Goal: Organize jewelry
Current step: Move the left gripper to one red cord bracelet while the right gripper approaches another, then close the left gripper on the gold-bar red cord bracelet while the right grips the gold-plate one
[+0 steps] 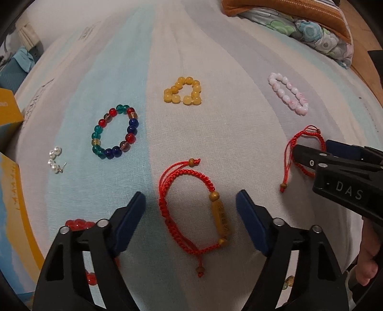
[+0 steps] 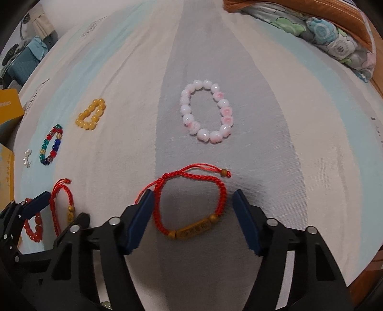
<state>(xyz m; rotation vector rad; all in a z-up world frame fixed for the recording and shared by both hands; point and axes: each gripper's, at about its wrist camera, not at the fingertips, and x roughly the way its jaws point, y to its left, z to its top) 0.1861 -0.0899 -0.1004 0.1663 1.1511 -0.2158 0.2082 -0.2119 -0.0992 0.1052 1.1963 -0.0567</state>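
Red cord bracelet w/ a gold bar charm (image 1: 195,211) lies flat on the striped sheet (image 1: 215,59), right between the blue pads of the left gripper (image 1: 190,216); jaws spread wide, nothing held, pads not touching it. A second red cord bracelet (image 2: 191,203), same kind, sits between the pads of the right gripper (image 2: 192,219), also spread wide and empty; left pad is just beside or on its loose cord, can't tell which.

Red bead bracelet (image 1: 79,223) is near the left gripper's outer side, partly hidden behind it. Small green-gold bit (image 1: 288,282) peeks under the gripper's right arm, too hidden to ID.

Further out on the left, pearl earrings (image 1: 55,159), then a multi-colour bead bracelet (image 1: 115,131) just beyond. Yellow bead bracelet (image 1: 183,90) lies mid-sheet, bent into a rough triangle. Pink-white bead bracelet (image 2: 207,111) lies straight ahead of the right gripper, well apart from the cord one.

Yellow box (image 1: 9,112) at far left edge; floral bedding (image 2: 335,45) and an orange cushion (image 2: 299,14) at the far right.
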